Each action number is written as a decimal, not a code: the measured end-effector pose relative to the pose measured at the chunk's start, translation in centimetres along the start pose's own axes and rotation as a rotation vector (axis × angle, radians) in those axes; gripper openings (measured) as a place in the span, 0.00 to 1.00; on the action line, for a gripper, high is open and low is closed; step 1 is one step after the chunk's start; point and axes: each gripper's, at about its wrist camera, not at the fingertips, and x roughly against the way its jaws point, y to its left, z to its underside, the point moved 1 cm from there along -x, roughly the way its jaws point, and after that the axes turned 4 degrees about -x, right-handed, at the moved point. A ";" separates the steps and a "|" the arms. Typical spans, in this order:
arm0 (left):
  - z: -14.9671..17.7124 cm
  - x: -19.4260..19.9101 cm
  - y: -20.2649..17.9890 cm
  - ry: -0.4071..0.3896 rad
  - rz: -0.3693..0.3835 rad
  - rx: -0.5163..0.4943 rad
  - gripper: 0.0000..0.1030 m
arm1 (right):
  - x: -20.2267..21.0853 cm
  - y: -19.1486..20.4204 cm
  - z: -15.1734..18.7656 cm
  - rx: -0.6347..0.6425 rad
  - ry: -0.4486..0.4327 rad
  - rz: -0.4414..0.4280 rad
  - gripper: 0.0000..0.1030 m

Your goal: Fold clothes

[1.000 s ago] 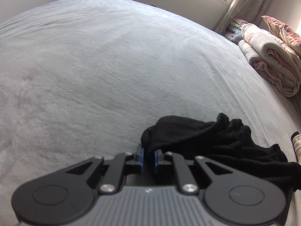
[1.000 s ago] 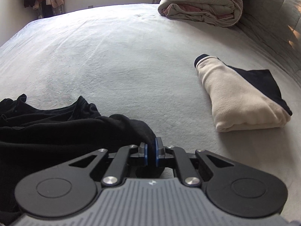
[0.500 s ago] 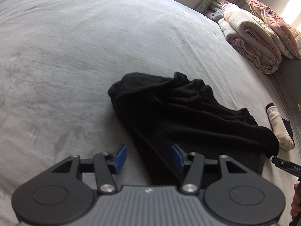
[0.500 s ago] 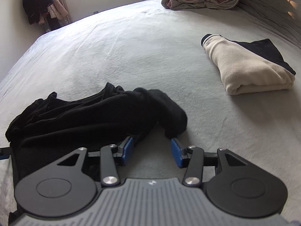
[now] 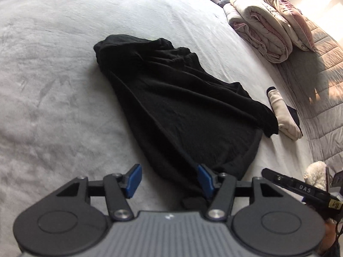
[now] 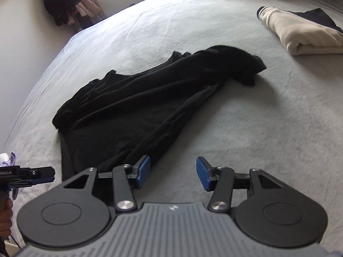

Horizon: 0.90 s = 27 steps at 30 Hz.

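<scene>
A black garment [image 5: 178,111] is seen spread and rumpled on the grey bed cover [image 5: 53,107], running in the left wrist view from about 11 o'clock down to 5 o'clock of the frame centre. The left gripper [image 5: 169,180] is held with its jaws apart, having just been opening; the garment's near hem lies at its right blue pad [image 5: 204,180], but nothing is pinched between the pads. In the right wrist view the same garment [image 6: 137,111] is stretched from 7 o'clock up toward 1 o'clock, and the right gripper [image 6: 173,172] is likewise released, its jaws having just been opening, with only bare bed cover [image 6: 268,128] between the blue pads [image 6: 202,176]; the left pad sits at the cloth's edge. A folded cream garment with dark trim [image 6: 300,36] is laid at 2 o'clock, apart from the black one. A folded quilt [image 5: 259,27] and a pillow [image 5: 285,19] are stacked at 1 o'clock in the left view. Hanging clothes [image 6: 62,2] are seen at 11 o'clock in the right view.
</scene>
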 end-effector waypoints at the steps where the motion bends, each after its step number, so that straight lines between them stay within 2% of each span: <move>1: 0.4 0.2 -0.3 0.002 0.016 0.002 0.57 | 0.1 0.5 0.5 0.001 0.009 -0.016 0.51; 8: 2.2 0.6 -3.2 -0.002 0.081 -0.036 0.55 | 0.1 3.2 3.3 0.001 0.060 -0.108 0.51; 10: 2.2 0.0 -3.5 0.000 0.078 -0.027 0.55 | -0.2 3.9 3.9 -0.007 0.071 -0.138 0.51; 15: 2.0 -1.9 -3.6 0.003 0.041 0.021 0.44 | -1.9 5.1 4.9 -0.057 0.091 -0.203 0.50; 18: 1.7 -3.0 -3.2 0.011 0.026 0.054 0.35 | -3.1 5.3 5.3 -0.104 0.108 -0.235 0.36; 20: 1.6 -3.7 -2.9 0.018 0.008 0.068 0.17 | -3.7 5.2 5.5 -0.121 0.117 -0.243 0.15; 22: 1.6 -4.0 -2.5 0.020 0.001 0.086 0.05 | -3.6 5.2 5.7 -0.117 0.117 -0.241 0.07; 27: 1.8 -2.3 -1.8 -0.019 0.023 0.107 0.04 | -1.1 4.4 5.2 -0.094 0.070 -0.224 0.03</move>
